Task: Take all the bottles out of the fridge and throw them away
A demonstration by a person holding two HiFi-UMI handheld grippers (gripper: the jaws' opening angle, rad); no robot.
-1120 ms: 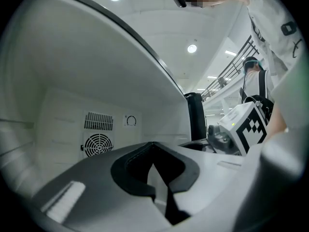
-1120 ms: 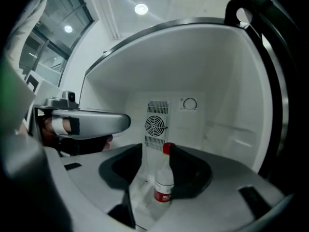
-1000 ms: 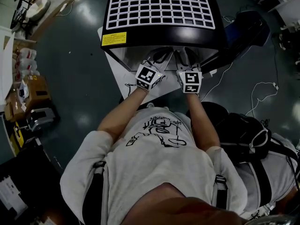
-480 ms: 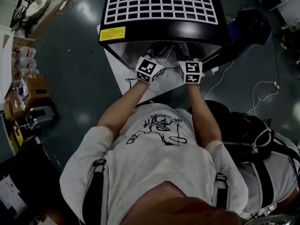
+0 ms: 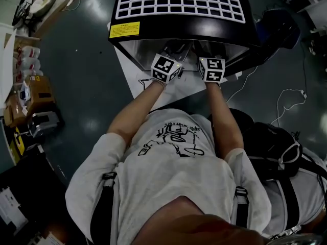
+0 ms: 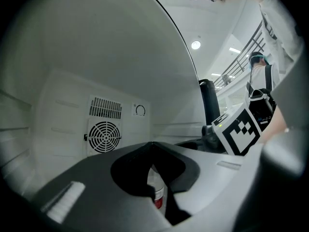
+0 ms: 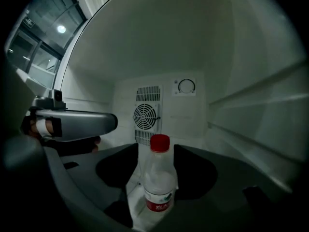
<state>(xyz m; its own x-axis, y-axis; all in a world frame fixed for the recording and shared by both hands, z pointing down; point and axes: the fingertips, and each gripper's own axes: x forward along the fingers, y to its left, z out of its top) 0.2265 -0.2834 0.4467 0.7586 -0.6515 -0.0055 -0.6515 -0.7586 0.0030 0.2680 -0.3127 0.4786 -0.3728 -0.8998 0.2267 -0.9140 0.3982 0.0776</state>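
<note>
A clear bottle [image 7: 158, 182] with a red cap and a red label stands upright on the white floor of the fridge [image 5: 179, 4]. My right gripper [image 7: 153, 149] is open around it, one jaw on each side, and its jaws have just been opening. My left gripper [image 6: 153, 148] is inside the fridge too, its jaws close together and looking shut. Through the slit below their tips shows a strip of a red-labelled bottle [image 6: 155, 190]. From the head view only the marker cubes [image 5: 166, 68] [image 5: 212, 69] show at the fridge mouth; the fingertips are hidden inside.
A round fan grille [image 7: 146, 115] and a dial [image 7: 186, 86] sit on the fridge's back wall, and shelf rails [image 7: 251, 129] run along the right wall. The white door [image 5: 130, 78] hangs open at the left. A black bag [image 5: 271, 147] and cables lie at the right, boxes [image 5: 36, 93] at the left.
Both hands have pushed deeper into the fridge, their marker cubes moving up toward the opening in the head view.
</note>
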